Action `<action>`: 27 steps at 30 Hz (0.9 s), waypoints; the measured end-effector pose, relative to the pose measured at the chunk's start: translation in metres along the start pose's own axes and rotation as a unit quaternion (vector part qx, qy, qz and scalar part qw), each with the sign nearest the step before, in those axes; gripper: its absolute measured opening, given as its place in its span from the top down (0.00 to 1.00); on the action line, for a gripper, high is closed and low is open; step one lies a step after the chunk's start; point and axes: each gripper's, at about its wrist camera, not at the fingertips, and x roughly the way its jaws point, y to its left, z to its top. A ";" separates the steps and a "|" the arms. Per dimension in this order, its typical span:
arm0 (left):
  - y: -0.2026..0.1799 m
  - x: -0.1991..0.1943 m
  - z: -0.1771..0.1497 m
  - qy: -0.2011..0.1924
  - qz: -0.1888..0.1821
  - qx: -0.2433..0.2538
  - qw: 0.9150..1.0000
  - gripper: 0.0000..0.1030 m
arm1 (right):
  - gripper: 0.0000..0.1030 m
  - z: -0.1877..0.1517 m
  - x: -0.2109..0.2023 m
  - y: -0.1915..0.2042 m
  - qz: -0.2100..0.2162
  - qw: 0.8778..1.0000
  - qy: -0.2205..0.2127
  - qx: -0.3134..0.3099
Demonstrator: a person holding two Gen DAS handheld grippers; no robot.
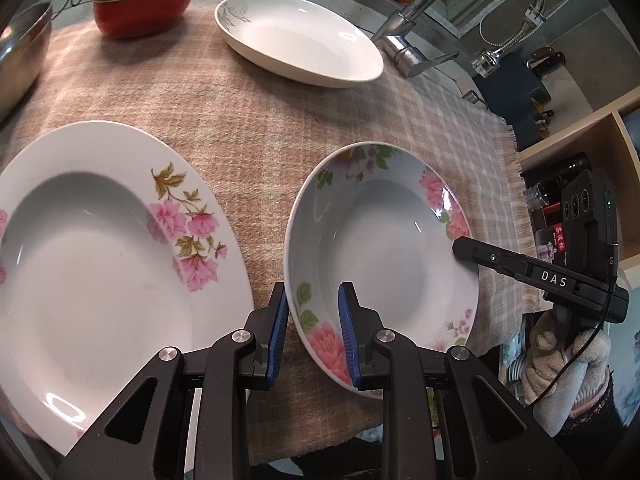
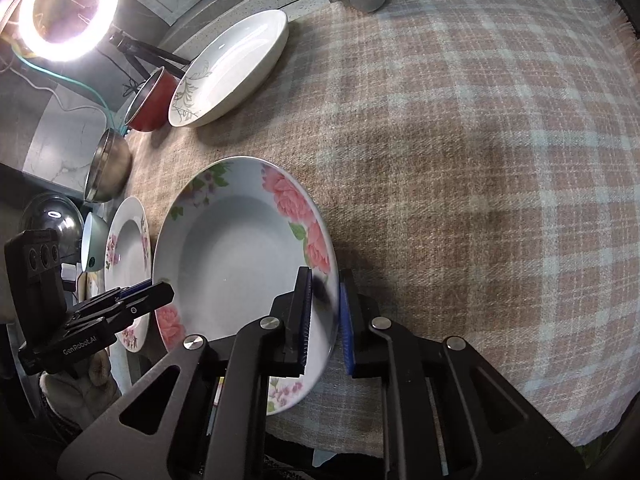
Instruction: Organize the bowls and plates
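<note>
Your left gripper (image 1: pixel 313 336) clamps the near-left rim of the flowered bowl (image 1: pixel 380 248) on the checked cloth (image 1: pixel 260 120); your right gripper (image 2: pixel 325 320) clamps its opposite rim. Uneven lifting risks tilting or slipping, striking the large plate (image 1: pixel 100 264) beside it.

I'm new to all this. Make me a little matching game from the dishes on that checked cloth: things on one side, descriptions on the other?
Things:
1. red bowl
2. steel bowl
3. small rose plate
4. grey-leaf plate

Descriptions:
A. white, nearest the tap
B. rim between both grippers' fingers
C. metal inside, coloured outside
D. bare metal, at the cloth's edge

Pairs: 1-C, 2-D, 3-B, 4-A
</note>
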 end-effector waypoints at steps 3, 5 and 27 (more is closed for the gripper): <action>-0.001 0.000 0.000 -0.002 0.002 0.001 1.000 0.79 | 0.87 -0.001 -0.001 0.001 -0.007 1.000 -0.001 -0.003; -0.003 -0.001 0.000 -0.004 0.006 0.004 1.000 0.79 | 0.87 -0.002 -0.002 0.003 -0.012 1.000 -0.003 -0.004; 0.021 -0.054 -0.005 -0.050 0.005 0.002 0.999 0.79 | 0.87 0.001 -0.017 0.067 -0.005 0.999 -0.027 -0.044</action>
